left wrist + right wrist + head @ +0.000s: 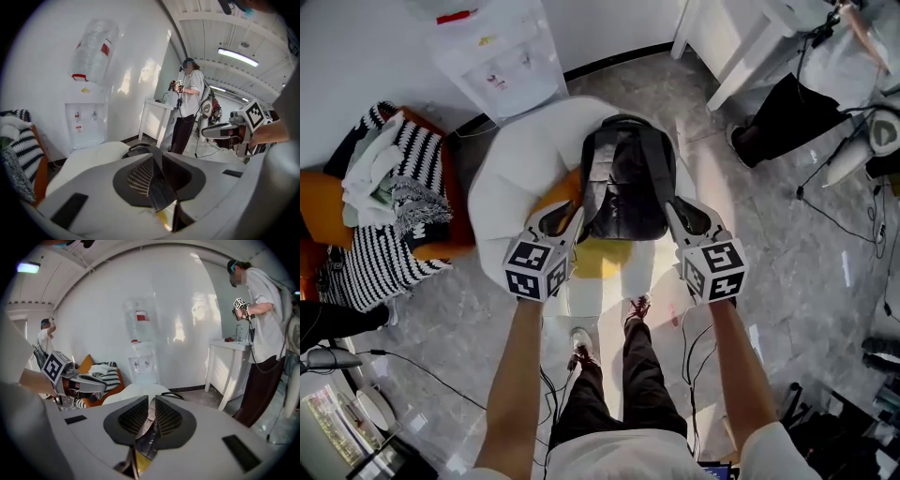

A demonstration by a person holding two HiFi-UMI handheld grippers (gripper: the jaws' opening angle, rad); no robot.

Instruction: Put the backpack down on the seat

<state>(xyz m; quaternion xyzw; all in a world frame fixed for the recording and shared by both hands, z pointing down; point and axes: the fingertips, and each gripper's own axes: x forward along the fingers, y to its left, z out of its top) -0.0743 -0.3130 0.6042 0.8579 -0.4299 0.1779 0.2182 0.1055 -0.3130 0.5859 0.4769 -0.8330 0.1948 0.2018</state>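
Note:
A black backpack (623,178) stands upright against the white rounded seat (511,169), straps facing me, its bottom over a yellow cushion (600,256). My left gripper (572,221) grips its lower left corner and my right gripper (677,217) its lower right corner. In the left gripper view the pads (140,178) are closed on a fold of dark fabric (161,192), with the left gripper (157,165) over the seat (89,157). Grey-black fabric (149,439) is likewise pinched in the right gripper (151,414). The bag's top handle (171,394) shows beyond.
A water dispenser (502,56) stands behind the seat. An orange chair piled with striped cloth (394,197) sits at the left. A white table (741,47) and a standing person (190,103) are at the right. Cables (844,225) trail over the floor. My feet (581,347) are just before the seat.

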